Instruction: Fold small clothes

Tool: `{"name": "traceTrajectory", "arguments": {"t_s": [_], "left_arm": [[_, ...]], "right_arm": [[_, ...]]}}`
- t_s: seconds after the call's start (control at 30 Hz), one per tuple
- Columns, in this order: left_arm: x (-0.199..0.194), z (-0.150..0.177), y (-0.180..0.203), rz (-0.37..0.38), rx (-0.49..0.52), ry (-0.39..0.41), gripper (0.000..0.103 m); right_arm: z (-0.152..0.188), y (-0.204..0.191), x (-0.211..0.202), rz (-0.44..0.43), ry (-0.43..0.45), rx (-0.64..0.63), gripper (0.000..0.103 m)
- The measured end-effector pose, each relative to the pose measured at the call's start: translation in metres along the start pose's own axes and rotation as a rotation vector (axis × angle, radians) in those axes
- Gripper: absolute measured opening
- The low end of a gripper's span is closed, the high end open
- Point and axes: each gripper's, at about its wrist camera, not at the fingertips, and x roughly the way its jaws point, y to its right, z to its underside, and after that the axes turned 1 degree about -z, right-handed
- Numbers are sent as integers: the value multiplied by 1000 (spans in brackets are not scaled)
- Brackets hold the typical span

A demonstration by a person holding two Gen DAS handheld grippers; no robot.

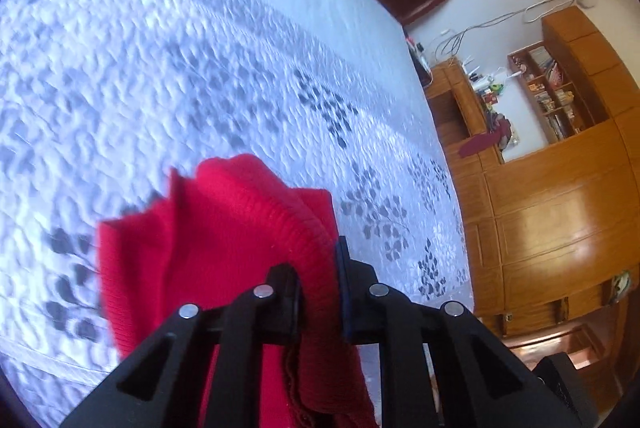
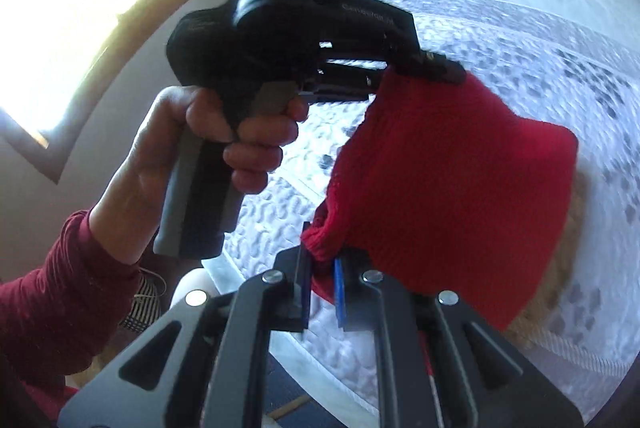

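Garment, red knit, hung lower centre above bed, left gripper and right gripper each clenched on edge; likely no fold yet

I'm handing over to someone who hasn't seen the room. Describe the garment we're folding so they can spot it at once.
Find the big bed with the white quilted bedspread printed with grey leaves. Held up above it, between the left gripper and the right gripper, hangs a small red knitted garment. It is the only bright red thing over the pale bedding, and both grippers pinch its ribbed edge.
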Motion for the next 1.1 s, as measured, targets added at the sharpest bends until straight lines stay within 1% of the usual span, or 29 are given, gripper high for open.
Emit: {"name": "traceTrajectory", "arguments": {"t_s": [0.1,0.13,0.17,0.2,0.27,0.3,0.37,0.4,0.43,0.47,0.5,0.53,0.57,0.6,0.63,0.73,0.8,0.87,0.93,0.97,1.03,1.1], "left_arm": [[-7,5,-27,-40,-4,2,13],[-4,11,-43,-65,-21,-10,12],[-2,16,-54,-82,-32,-21,10],[1,20,-63,-96,-40,-30,10],[12,27,-80,-110,-56,-48,10],[16,30,-86,-105,-66,-53,10],[19,35,-93,-91,-73,-53,11],[21,36,-93,-90,-70,-52,12],[21,38,-92,-98,-63,-53,16],[22,40,-89,-104,-53,-57,25],[22,44,-85,-104,-42,-63,29],[20,48,-81,-107,-32,-66,36],[17,53,-78,-114,-27,-68,42],[16,58,-74,-118,-25,-72,44],[13,66,-69,-122,-20,-81,46],[6,89,-59,-160,5,-95,49],[1,106,-52,-182,21,-111,53],[-4,126,-45,-197,28,-138,55],[-6,141,-42,-226,43,-161,58],[-6,148,-42,-260,52,-171,58],[-5,157,-45,-302,55,-183,58],[-4,164,-50,-302,40,-196,56]], "right_arm": [[2,-11,32,-5,-63,-18,8],[7,-13,47,4,-99,-22,8],[13,-13,63,28,-134,-30,8],[18,-12,73,47,-157,-32,8],[31,-5,98,58,-213,-17,9],[36,-1,106,66,-229,-7,14],[41,3,110,56,-243,11,20],[42,4,108,52,-241,16,28],[44,6,103,37,-236,19,30],[44,8,98,33,-230,17,30],[46,9,92,38,-225,14,31],[48,13,82,50,-219,13,33],[51,18,72,63,-212,20,36],[54,24,60,79,-201,32,39],[54,31,51,98,-191,44,40],[63,52,21,162,-156,93,41],[72,68,3,189,-135,142,46],[83,88,-12,207,-127,218,48],[94,105,-16,194,-134,286,50],[99,112,-16,188,-140,319,52],[105,124,-8,148,-154,386,53],[110,129,-3,102,-158,436,56]]}}
